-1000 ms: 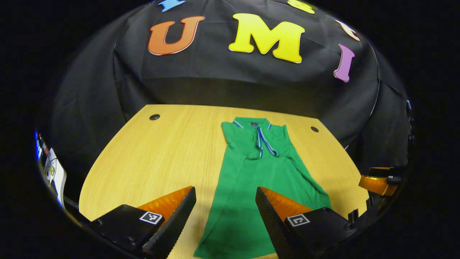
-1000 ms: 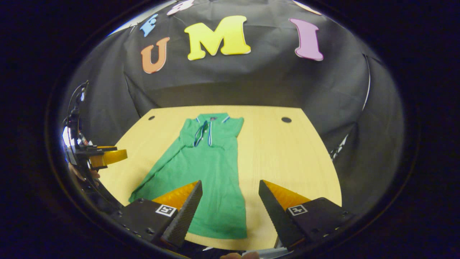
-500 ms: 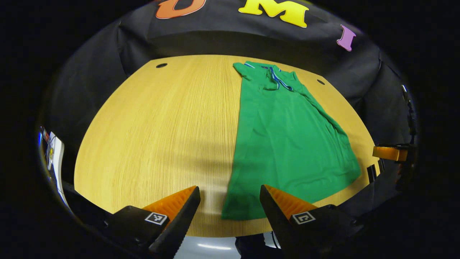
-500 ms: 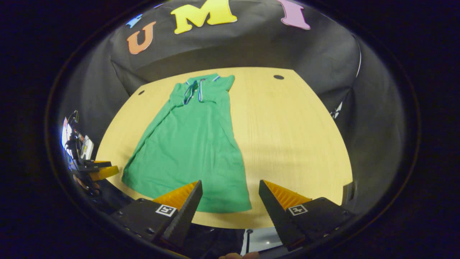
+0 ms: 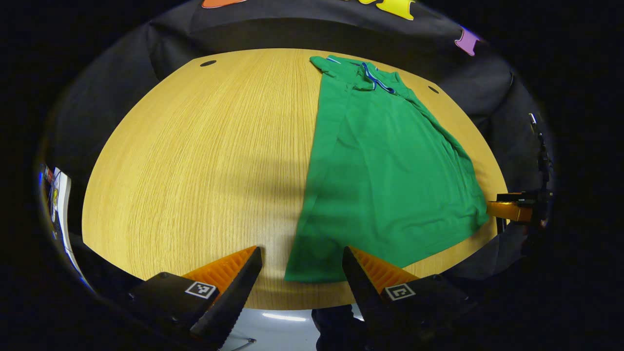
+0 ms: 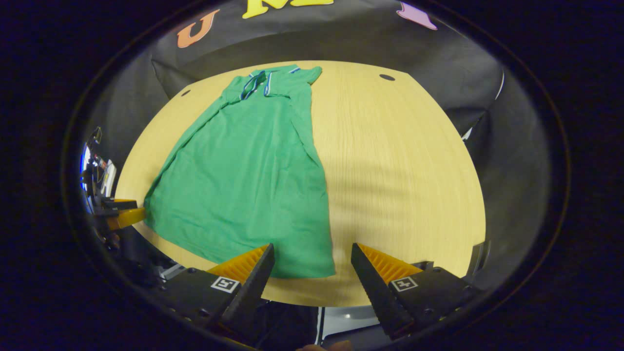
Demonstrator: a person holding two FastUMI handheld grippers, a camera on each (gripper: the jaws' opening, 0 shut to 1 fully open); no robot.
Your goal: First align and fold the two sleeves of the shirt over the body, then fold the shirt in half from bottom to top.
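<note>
left claw [image 5: 301, 253] — agape | over shirt [image 5: 385, 165] hem corner — table [image 5: 195, 161]

Left tool [image 5: 301, 258], right tool [image 6: 312, 253]: black bodies, square markers.

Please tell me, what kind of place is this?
Probably a recording booth for handling tasks, not a home: black cloth walls enclose one wooden table, and a green shirt lies flat on it.
</note>
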